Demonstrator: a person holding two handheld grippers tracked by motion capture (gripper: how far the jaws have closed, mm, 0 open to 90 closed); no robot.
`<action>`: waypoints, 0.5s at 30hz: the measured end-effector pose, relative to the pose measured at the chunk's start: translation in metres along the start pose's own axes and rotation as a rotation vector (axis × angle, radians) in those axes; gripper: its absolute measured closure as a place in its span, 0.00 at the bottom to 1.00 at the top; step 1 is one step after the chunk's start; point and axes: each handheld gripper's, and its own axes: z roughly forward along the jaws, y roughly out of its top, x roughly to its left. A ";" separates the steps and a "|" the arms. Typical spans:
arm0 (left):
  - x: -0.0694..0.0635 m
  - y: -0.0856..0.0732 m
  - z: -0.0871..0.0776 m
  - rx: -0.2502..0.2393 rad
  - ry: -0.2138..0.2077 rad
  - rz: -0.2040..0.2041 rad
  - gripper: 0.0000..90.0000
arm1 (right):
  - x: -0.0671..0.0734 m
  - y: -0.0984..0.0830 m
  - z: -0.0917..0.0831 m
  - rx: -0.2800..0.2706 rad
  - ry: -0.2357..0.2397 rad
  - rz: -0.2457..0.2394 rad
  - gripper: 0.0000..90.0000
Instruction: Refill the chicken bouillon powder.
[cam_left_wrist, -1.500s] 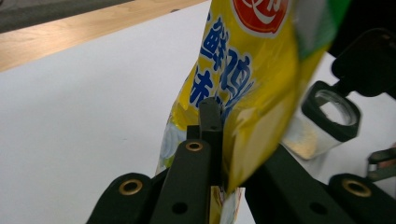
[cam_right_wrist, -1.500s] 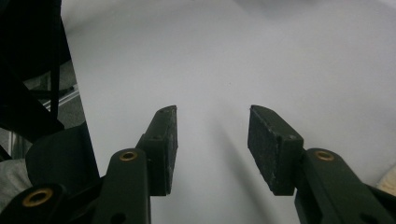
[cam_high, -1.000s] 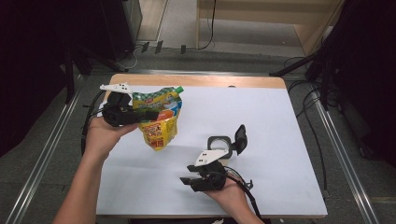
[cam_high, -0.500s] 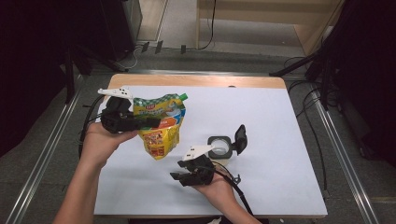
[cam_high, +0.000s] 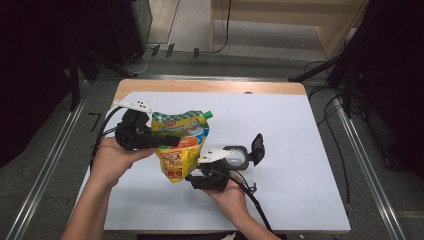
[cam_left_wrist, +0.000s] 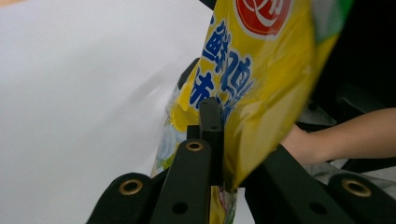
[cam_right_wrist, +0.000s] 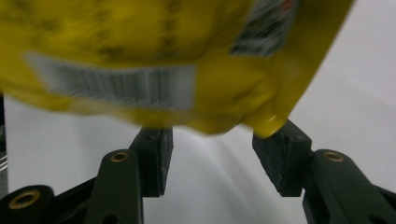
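On the white table (cam_high: 300, 150), my left gripper (cam_high: 172, 141) is clamped on the yellow pouch (cam_high: 182, 145), held up at ten o'clock. My right gripper (cam_right_wrist: 212, 161), half open and empty, waits beneath its bottom corner. Closing off-centre, I might crumple or tug the pouch loose.

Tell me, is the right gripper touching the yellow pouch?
Apart. In the right gripper view, the right gripper stands open below the yellow pouch, nothing between its pads.
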 end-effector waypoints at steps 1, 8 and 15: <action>0.000 0.000 0.001 0.008 -0.002 -0.002 0.99 | -0.001 -0.001 -0.001 -0.008 -0.015 -0.005 0.55; 0.003 -0.004 0.007 0.010 -0.022 -0.050 0.99 | 0.004 -0.004 -0.003 -0.050 -0.033 -0.074 0.59; 0.005 -0.004 0.016 0.001 -0.004 -0.074 0.99 | 0.018 -0.004 -0.003 -0.048 -0.015 -0.162 0.53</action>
